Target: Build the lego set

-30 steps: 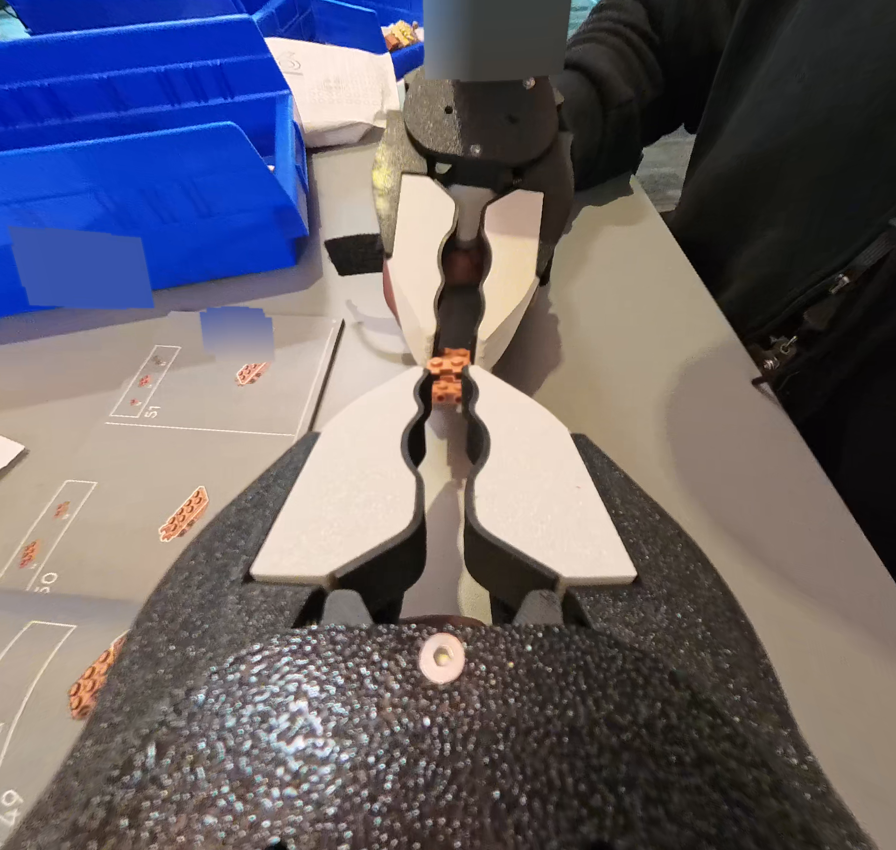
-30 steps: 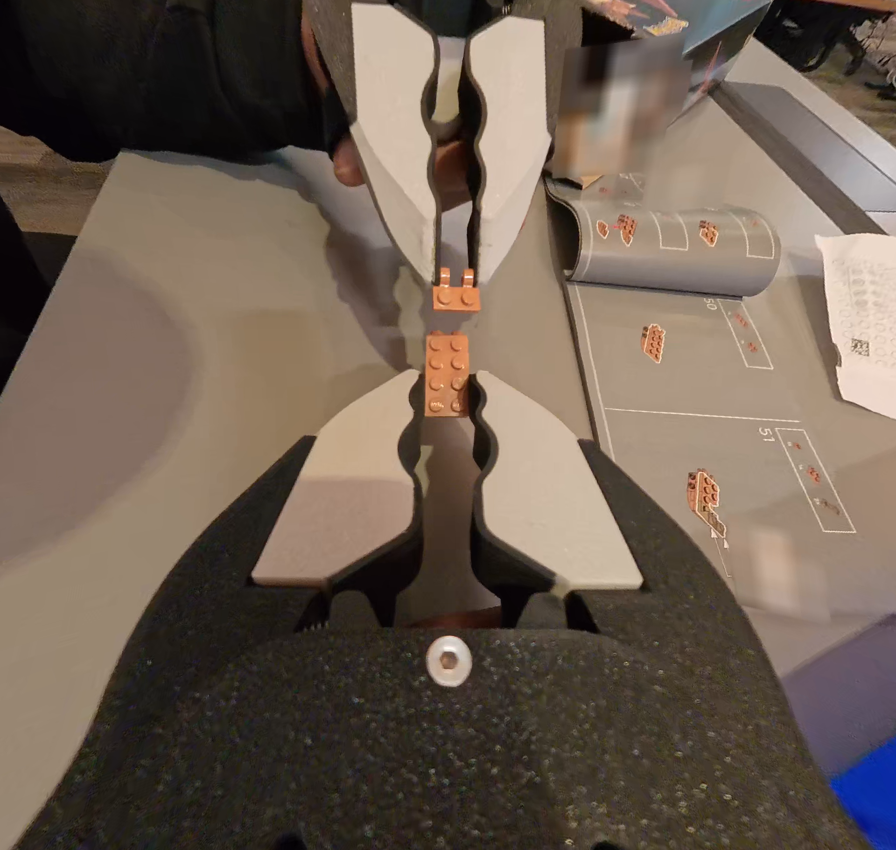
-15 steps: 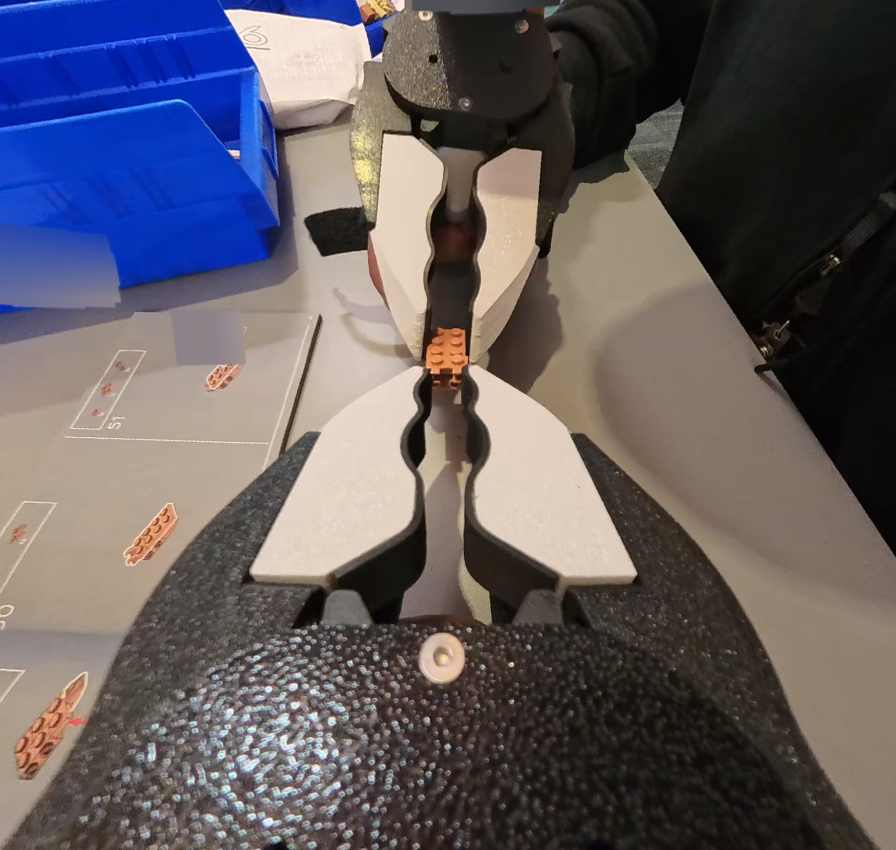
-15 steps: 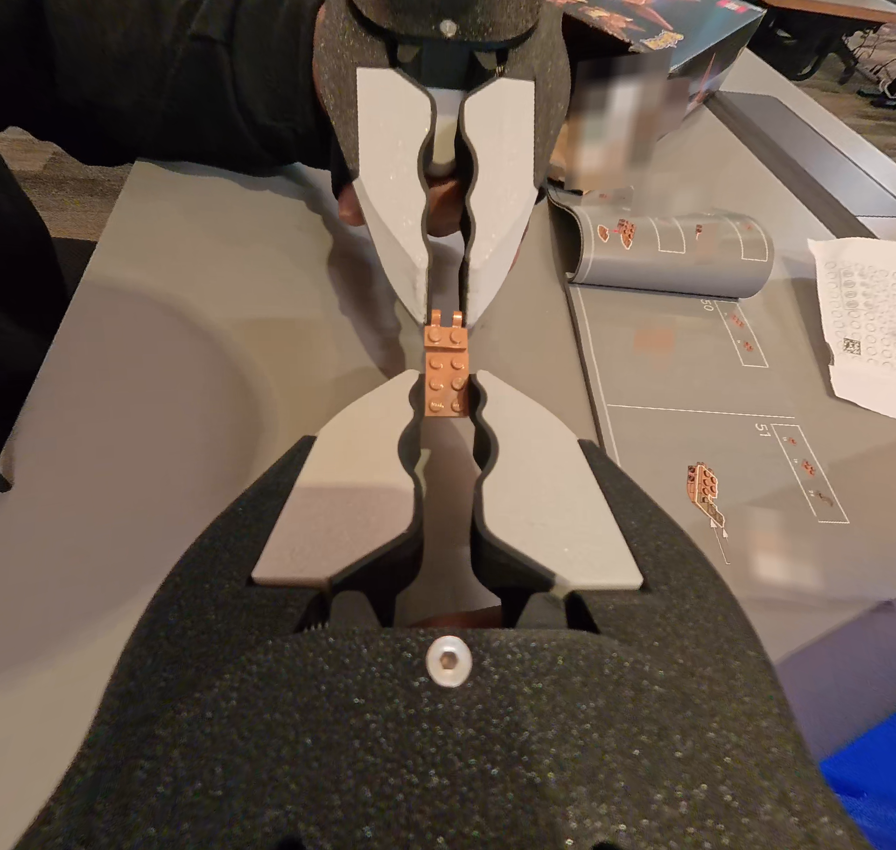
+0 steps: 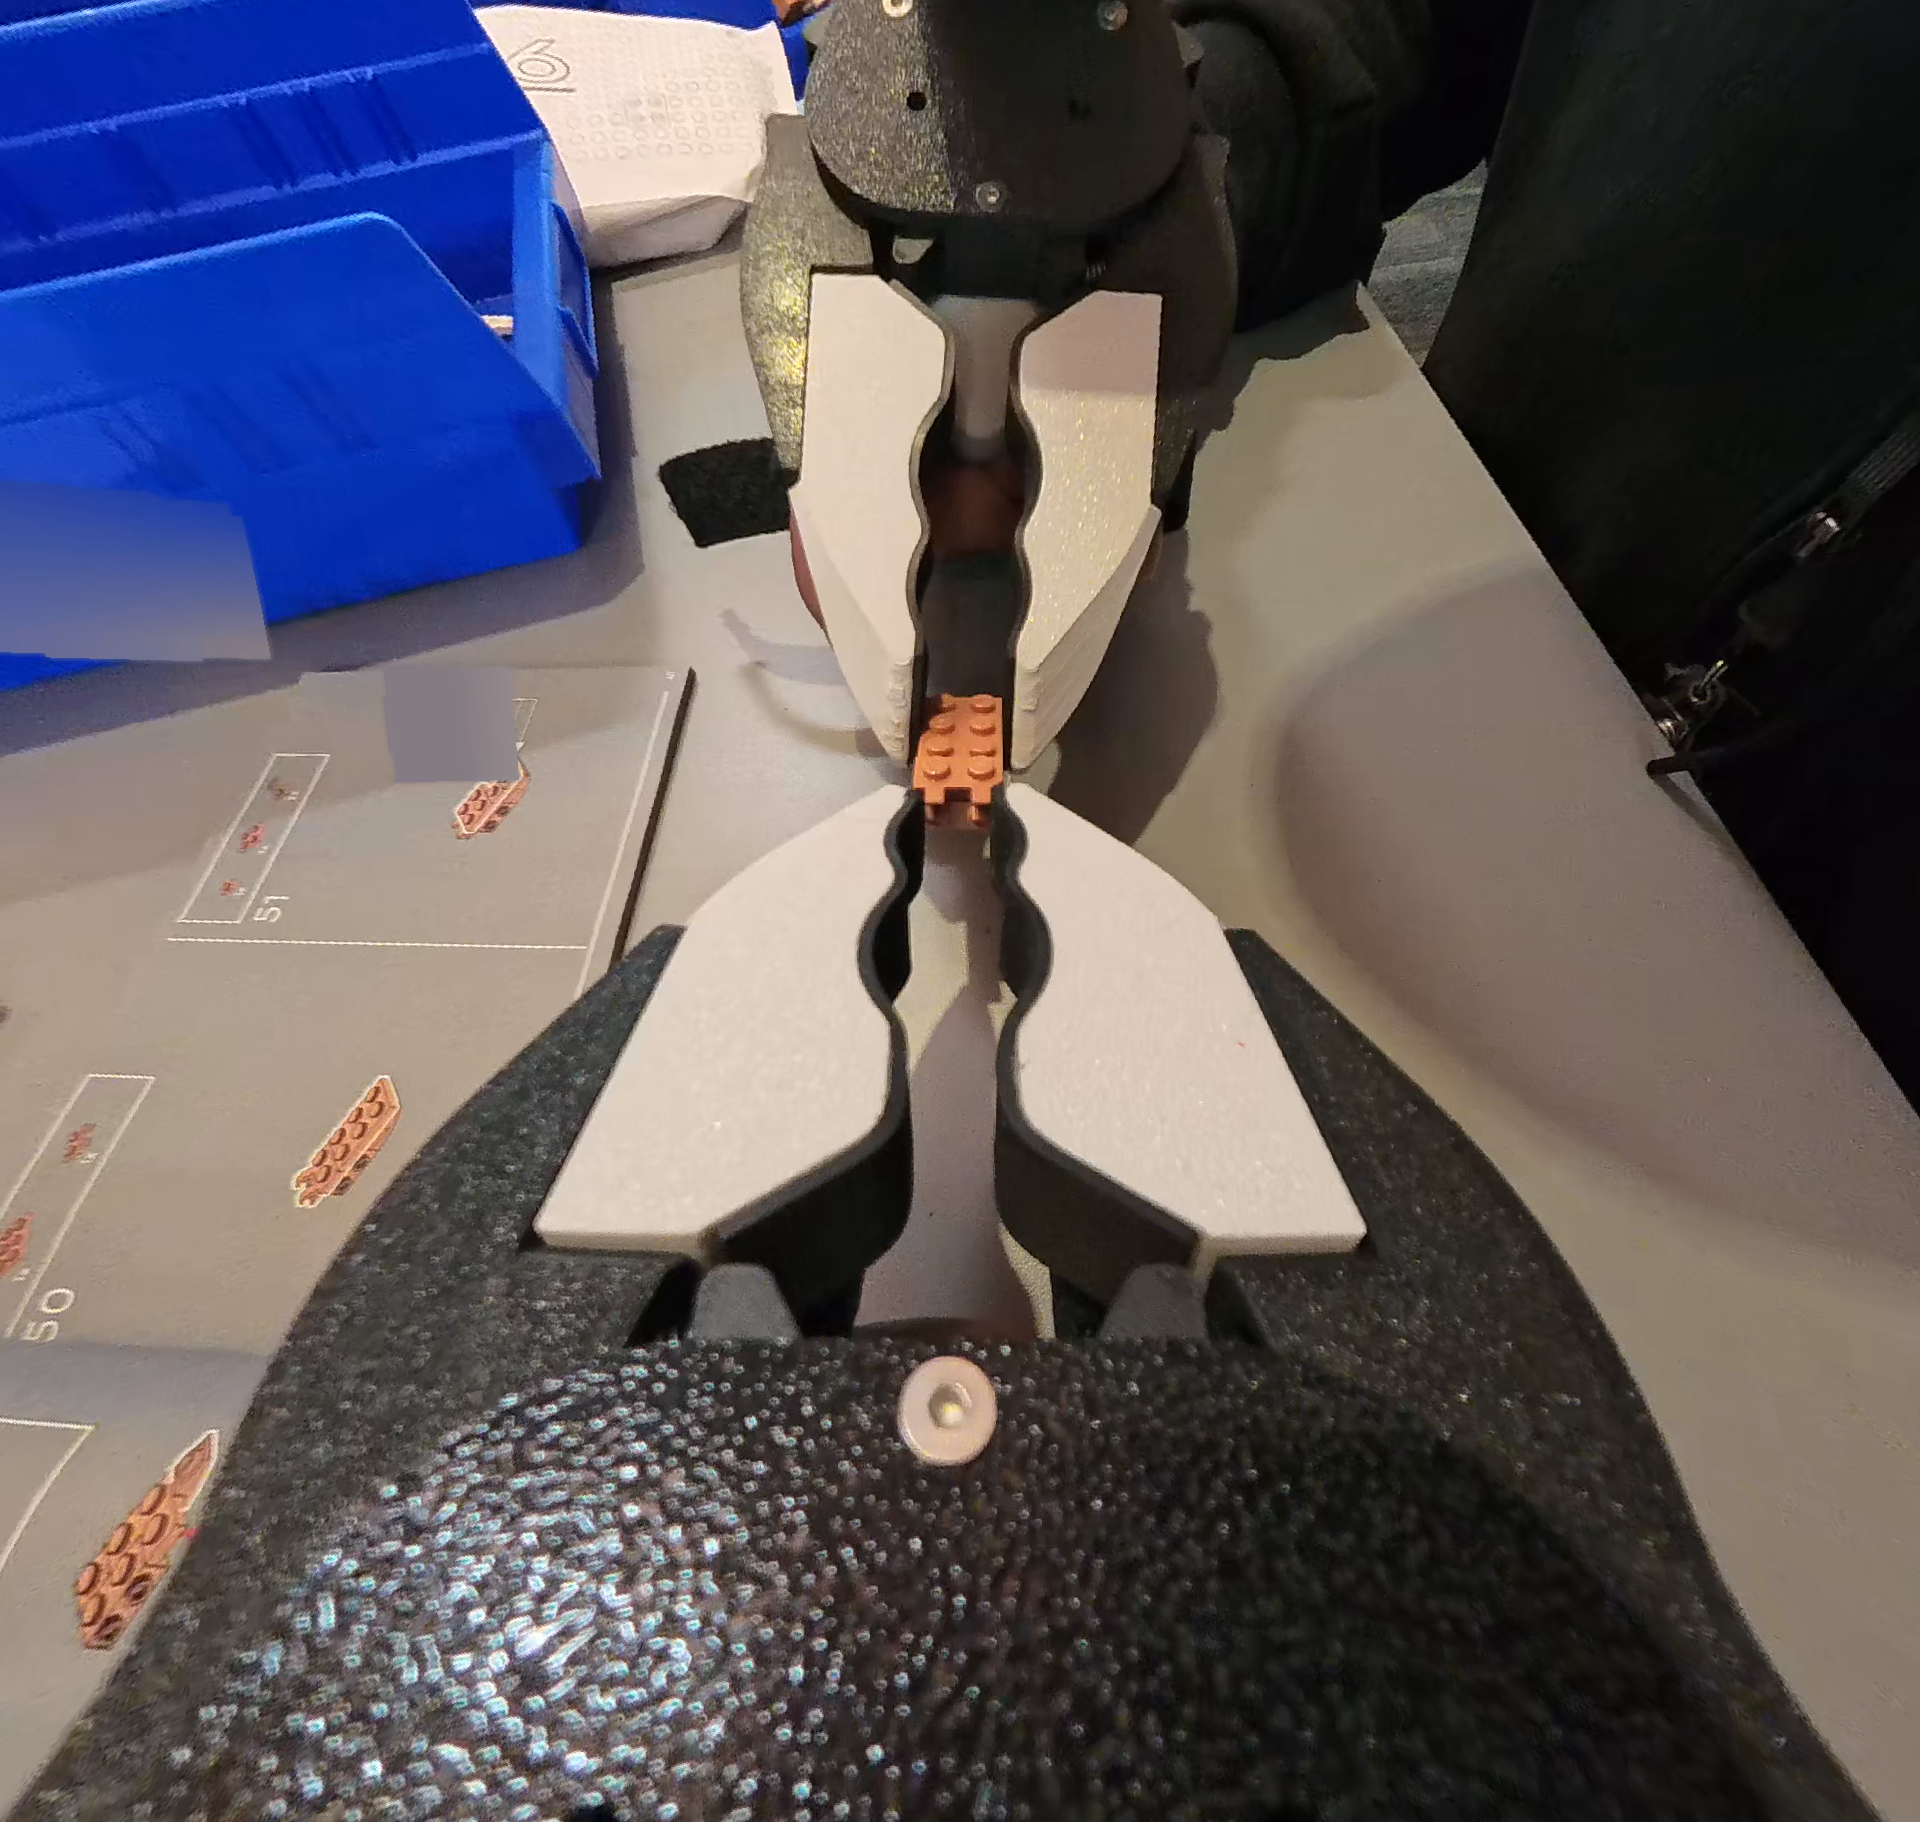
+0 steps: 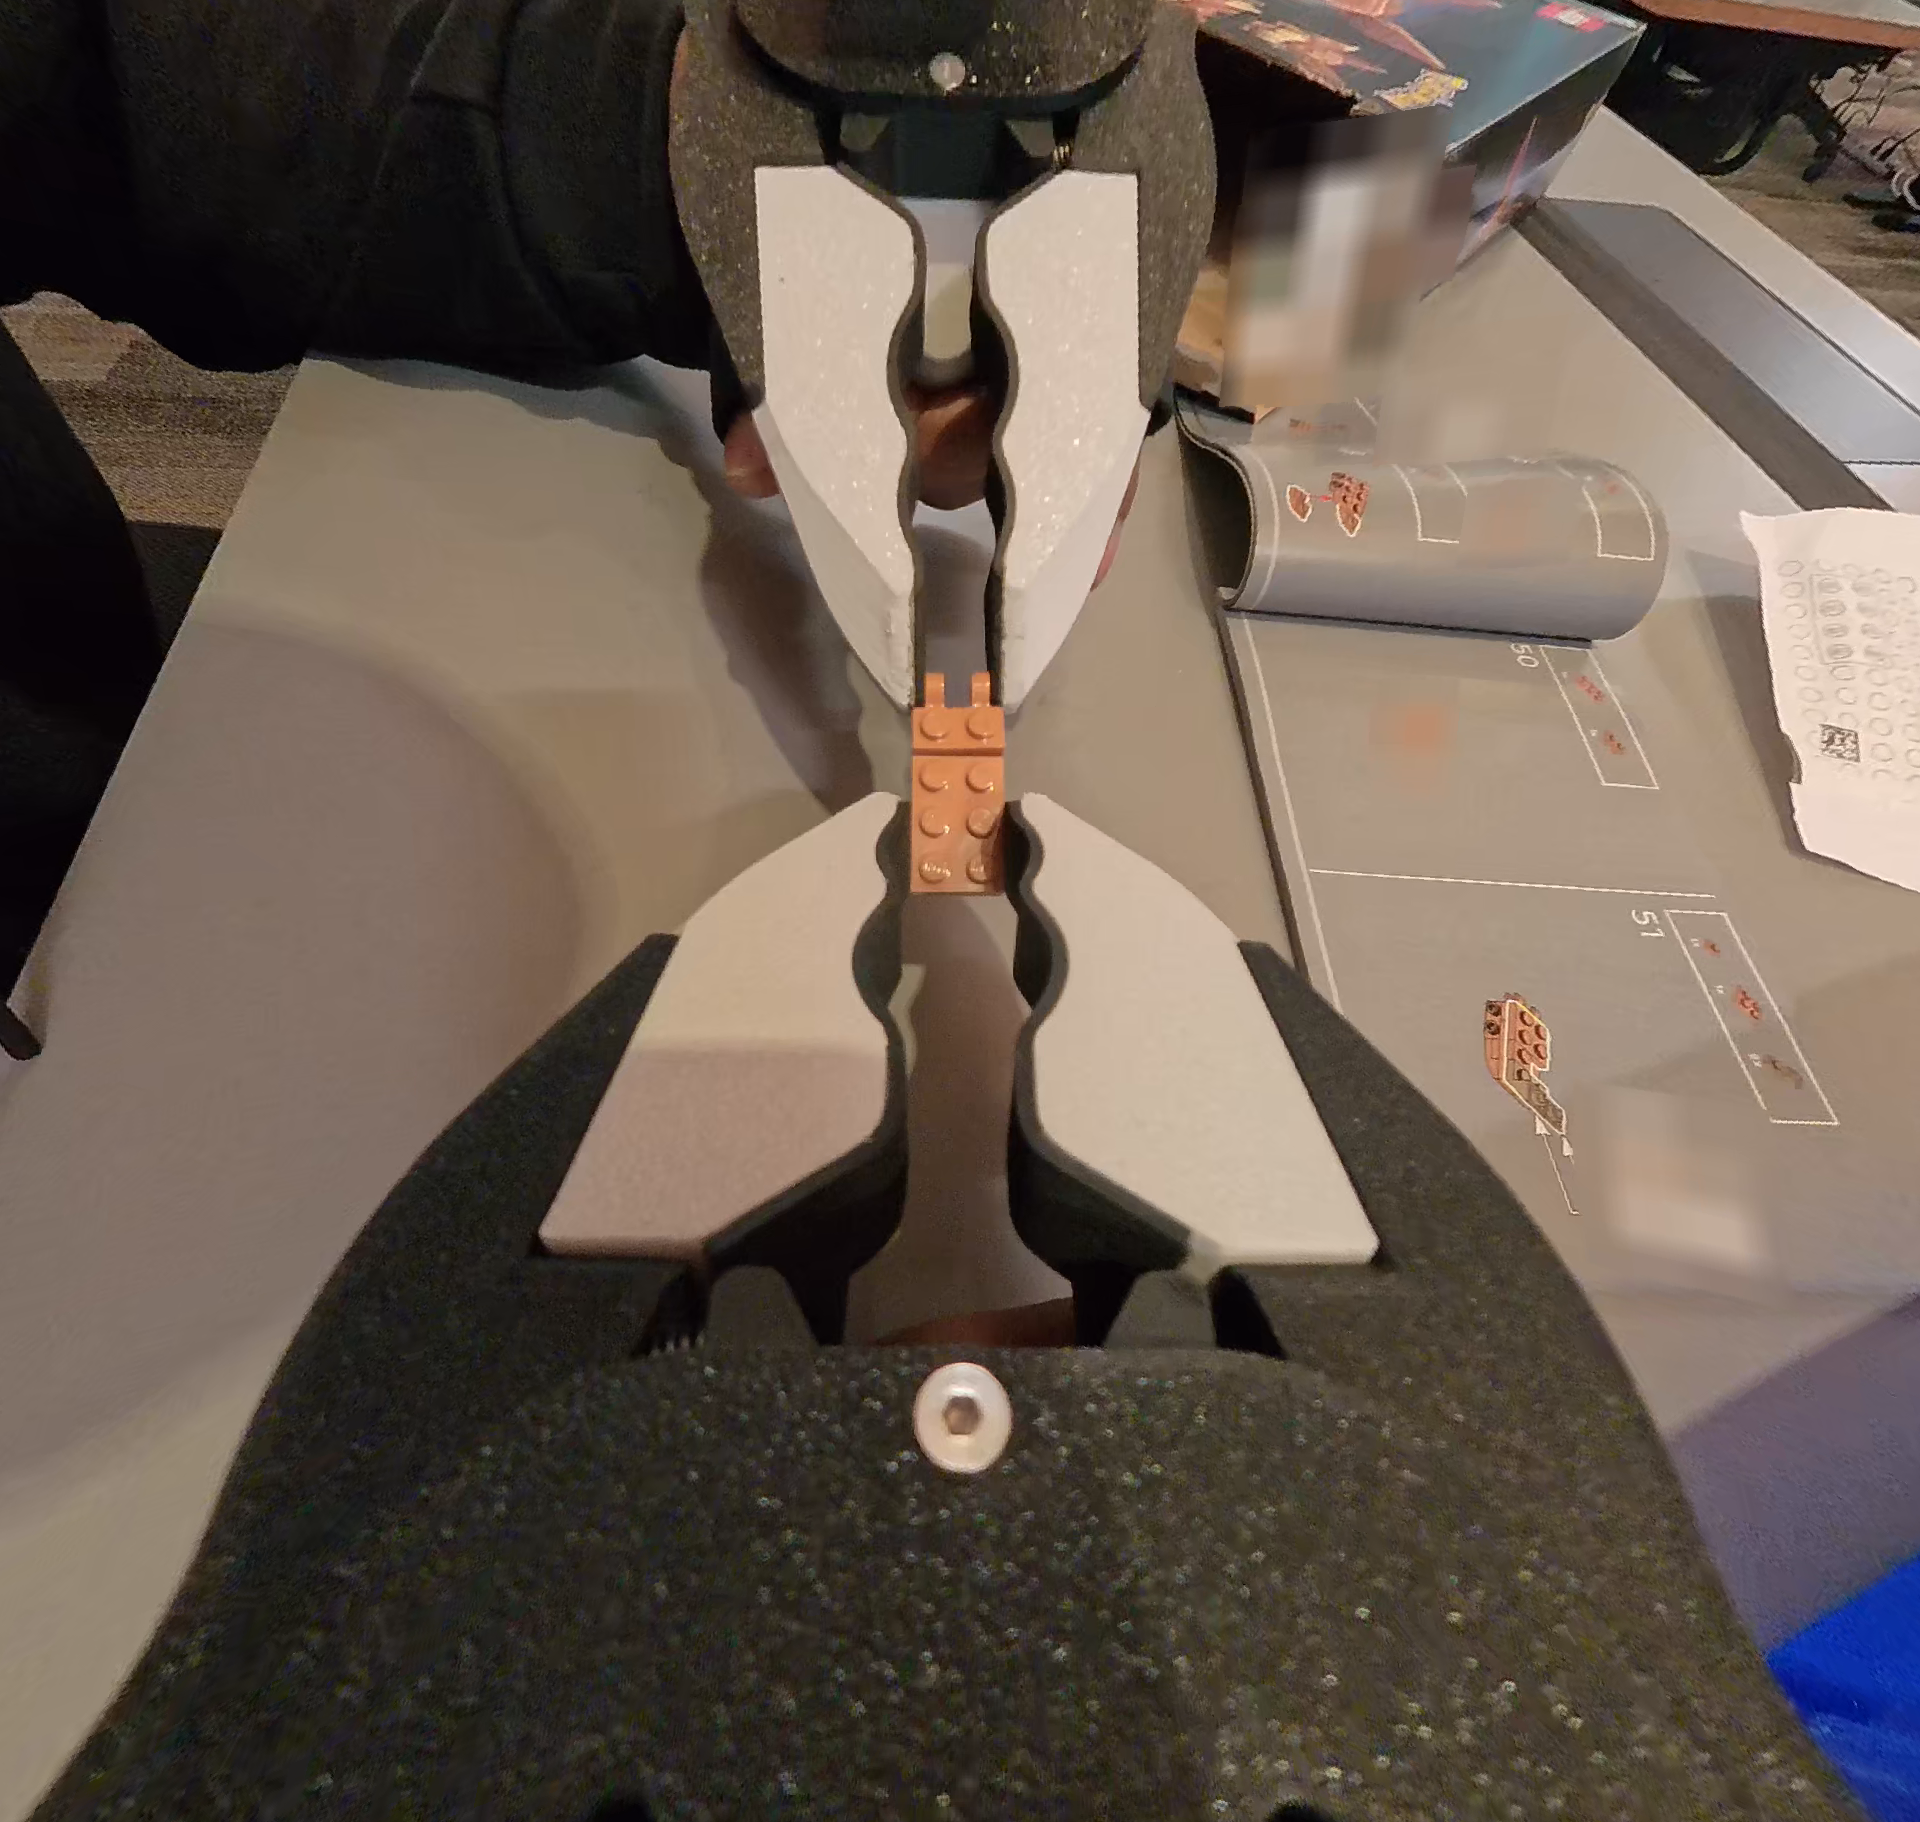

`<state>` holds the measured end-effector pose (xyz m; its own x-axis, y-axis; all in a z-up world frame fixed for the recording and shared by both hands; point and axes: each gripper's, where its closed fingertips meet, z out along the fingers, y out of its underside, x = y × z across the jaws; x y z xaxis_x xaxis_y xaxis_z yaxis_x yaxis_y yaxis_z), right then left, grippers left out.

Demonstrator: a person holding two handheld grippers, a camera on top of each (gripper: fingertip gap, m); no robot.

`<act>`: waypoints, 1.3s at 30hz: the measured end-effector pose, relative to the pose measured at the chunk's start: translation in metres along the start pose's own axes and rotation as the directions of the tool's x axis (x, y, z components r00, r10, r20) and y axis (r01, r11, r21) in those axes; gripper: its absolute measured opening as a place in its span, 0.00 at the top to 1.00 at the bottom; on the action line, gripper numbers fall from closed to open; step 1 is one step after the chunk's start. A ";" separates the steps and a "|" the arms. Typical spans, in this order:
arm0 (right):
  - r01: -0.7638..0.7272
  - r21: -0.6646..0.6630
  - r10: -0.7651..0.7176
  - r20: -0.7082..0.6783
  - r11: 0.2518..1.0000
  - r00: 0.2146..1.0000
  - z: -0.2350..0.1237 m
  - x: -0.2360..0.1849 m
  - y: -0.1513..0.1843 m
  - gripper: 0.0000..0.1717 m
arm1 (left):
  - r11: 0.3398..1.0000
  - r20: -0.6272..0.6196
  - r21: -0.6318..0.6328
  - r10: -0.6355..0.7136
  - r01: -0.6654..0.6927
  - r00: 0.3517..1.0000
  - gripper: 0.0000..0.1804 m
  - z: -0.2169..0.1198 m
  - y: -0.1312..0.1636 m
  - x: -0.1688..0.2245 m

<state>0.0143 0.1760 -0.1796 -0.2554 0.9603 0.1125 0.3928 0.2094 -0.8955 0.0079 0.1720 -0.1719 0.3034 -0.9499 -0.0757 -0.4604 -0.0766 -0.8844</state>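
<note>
Left tool [image 5: 948,816] grips a studded orange clip plate [image 6: 956,723]; right tool [image 6: 958,842] grips a glossy orange brick [image 6: 958,837], edges abutting

Light: soft indoor light from overhead, a bit cooler in the left wrist view, warmer in the right.
Shadows: broad and soft-edged on the grey table [image 5: 1558,837].
Glare: sparkly highlights on the black gripper body [image 5: 623,1616].
Blur: booklet pages [image 6: 1558,941] slightly smeared.
Distortion: strong fisheye bending toward the edges.
</note>
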 end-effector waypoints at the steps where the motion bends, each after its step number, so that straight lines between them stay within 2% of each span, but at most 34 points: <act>1: -0.001 0.000 0.001 0.000 1.000 1.000 0.000 0.000 0.000 0.91 | 1.000 0.000 0.000 0.001 -0.001 1.000 0.94 0.000 0.000 0.000; 16: 0.012 -0.007 -0.012 0.013 1.000 1.000 0.001 -0.003 0.001 0.91 | 1.000 -0.009 -0.004 0.005 -0.005 1.000 0.91 0.001 0.002 0.002; 39: 0.070 -0.012 -0.069 0.057 0.997 0.996 0.002 -0.015 0.002 0.91 | 0.999 -0.118 -0.011 -0.034 0.033 0.992 0.92 0.002 0.005 0.017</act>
<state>0.0171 0.1612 -0.1836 -0.3319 0.9314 0.1493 0.3849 0.2782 -0.8800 0.0125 0.1562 -0.1783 0.2180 -0.9759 0.0094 -0.4592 -0.1111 -0.8813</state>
